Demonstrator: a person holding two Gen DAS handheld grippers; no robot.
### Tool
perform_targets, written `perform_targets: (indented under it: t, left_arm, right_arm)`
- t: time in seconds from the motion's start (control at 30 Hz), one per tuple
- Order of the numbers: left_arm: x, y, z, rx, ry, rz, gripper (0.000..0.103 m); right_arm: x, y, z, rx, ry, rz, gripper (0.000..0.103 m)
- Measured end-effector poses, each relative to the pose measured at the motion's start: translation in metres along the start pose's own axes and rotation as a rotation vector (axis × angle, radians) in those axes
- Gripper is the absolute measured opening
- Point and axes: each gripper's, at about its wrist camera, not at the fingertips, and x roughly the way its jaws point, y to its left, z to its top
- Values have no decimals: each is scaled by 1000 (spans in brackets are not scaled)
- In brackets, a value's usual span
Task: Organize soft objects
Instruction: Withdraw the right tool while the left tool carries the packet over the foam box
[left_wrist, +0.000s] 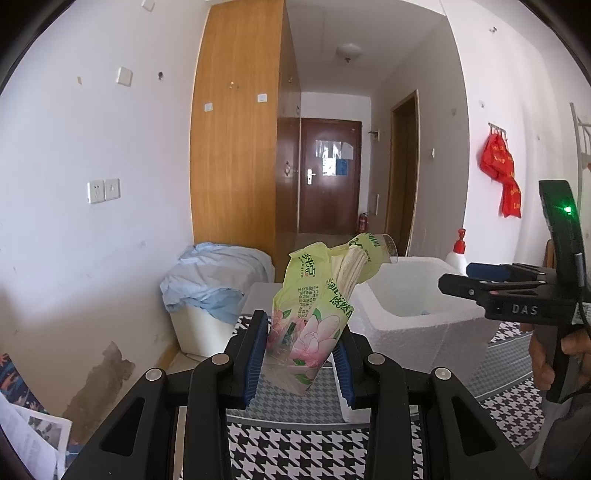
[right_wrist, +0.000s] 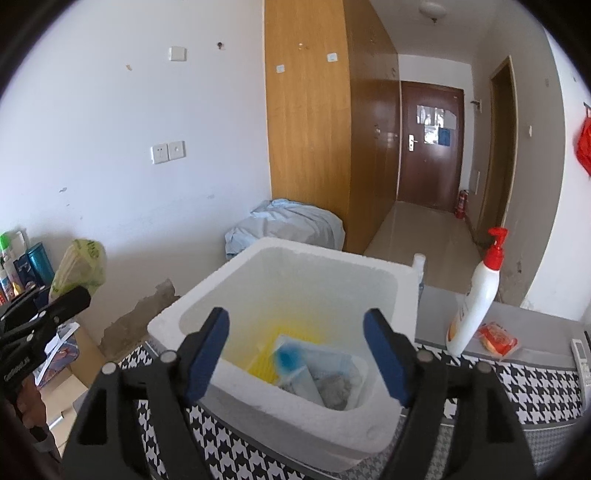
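**Green tissue pack held at left, foam box under the right gripper**

Green plastic printed with pink flowers wraps the tissue pack (left_wrist: 312, 314), which the left wrist view shows pinched between the two blue pads of the left gripper (left_wrist: 303, 354). The pack stands upright and leans slightly right; its torn top is open and white tissues (left_wrist: 352, 269) stick out of it. It is held above a houndstooth cloth (left_wrist: 295, 450) that covers the table. Just behind and to the right of the pack sits a white foam box (left_wrist: 413, 332). The right gripper (left_wrist: 456, 282) enters from the right edge above the box, gripped by a hand (left_wrist: 554, 354); from this angle I cannot tell how its fingers stand. A white bin (left_wrist: 201, 332) draped with a pale blue sheet (left_wrist: 214, 273) stands on the floor by the wardrobe.

The right wrist view shows the right gripper (right_wrist: 295, 354) with its fingers spread wide and nothing between them, hovering over the foam box (right_wrist: 280, 258). Inside the box lie a yellow item (right_wrist: 264, 363) and a clear packet with blue and grey contents (right_wrist: 317, 373). A white pump bottle with a red top (right_wrist: 474, 299) stands on the table right of the box, and an orange packet (right_wrist: 496, 338) lies beside it. The tissue pack (right_wrist: 79, 267) appears at far left, above the left gripper's arm.
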Motion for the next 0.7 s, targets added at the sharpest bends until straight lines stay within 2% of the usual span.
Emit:
perform_targets:
  t: [0.2, 0.3, 0.37, 0.43, 0.7]
  left_arm:
    - [3, -2, 2, -2, -4, 5, 36]
    - [3, -3, 2, -2, -5, 8, 36]
    - [2, -4, 1, 0, -7, 7, 36]
    - [1, -4, 2, 2, -14, 9, 36]
    - [1, -2, 4, -4, -27, 7, 36]
  right_arm:
    - [-3, -4, 0, 14, -5, 13, 82]
    - [-7, -5, 0, 18, -18, 14, 90]
    - [-10, -4, 0, 19, -24, -1, 98]
    - [-12, -2, 0, 17, -30, -9, 101]
    - [-15, -4, -3, 24, -18, -25, 102]
